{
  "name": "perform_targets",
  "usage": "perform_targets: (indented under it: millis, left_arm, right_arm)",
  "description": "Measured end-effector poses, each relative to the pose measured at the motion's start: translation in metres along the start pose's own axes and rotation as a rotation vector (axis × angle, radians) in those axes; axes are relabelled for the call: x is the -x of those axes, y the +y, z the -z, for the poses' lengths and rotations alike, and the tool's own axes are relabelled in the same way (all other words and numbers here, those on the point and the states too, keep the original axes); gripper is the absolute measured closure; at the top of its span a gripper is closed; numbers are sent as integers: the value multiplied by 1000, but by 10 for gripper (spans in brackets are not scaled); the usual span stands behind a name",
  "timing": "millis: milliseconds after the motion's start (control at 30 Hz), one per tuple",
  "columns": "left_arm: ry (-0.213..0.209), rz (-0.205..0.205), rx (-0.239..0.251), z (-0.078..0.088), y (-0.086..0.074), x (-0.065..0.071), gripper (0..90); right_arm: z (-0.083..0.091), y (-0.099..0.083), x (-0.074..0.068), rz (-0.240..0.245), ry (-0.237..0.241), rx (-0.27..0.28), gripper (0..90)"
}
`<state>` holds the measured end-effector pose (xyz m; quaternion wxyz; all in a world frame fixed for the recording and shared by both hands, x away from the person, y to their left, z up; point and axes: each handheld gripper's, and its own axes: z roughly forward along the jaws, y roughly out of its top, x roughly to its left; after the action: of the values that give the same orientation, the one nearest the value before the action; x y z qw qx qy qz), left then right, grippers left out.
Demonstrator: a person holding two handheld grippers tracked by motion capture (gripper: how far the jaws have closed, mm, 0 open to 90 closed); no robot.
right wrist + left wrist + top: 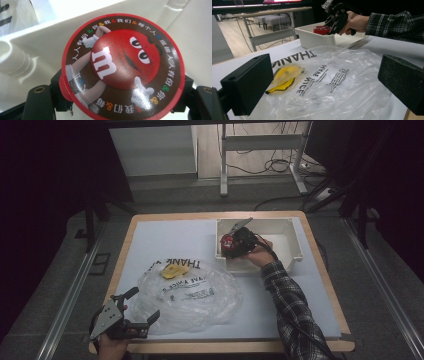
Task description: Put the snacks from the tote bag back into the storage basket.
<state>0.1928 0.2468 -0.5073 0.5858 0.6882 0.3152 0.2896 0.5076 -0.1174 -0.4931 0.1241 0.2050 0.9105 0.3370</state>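
Observation:
My right gripper (231,243) is shut on a round red candy tin (123,66) with a red cartoon face on its lid. It holds the tin over the left end of the white bin (295,245), just above the rim; the left gripper view shows the tin (322,29) and that gripper (337,18) at the bin (312,40). A clear plastic bag (192,297) printed with black letters lies on the table, with a yellow item (172,271) inside it. My left gripper (137,310) stands open at the bag's near left edge, its jaws either side of the bag (332,82) and the yellow item (283,78).
A pale sheet (165,240) covers the wooden table (225,347). Beyond the table's far edge stand metal desk legs (223,160) with cables on the floor. Rails run along both sides of the table.

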Motion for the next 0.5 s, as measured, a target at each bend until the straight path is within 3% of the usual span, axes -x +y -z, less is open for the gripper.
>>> perform_targets:
  millis: [500]
  left_arm:
    - [1, 0, 1, 0, 0, 0, 0]
  right_arm:
    - [-8, 0, 1, 17, 21, -16, 259]
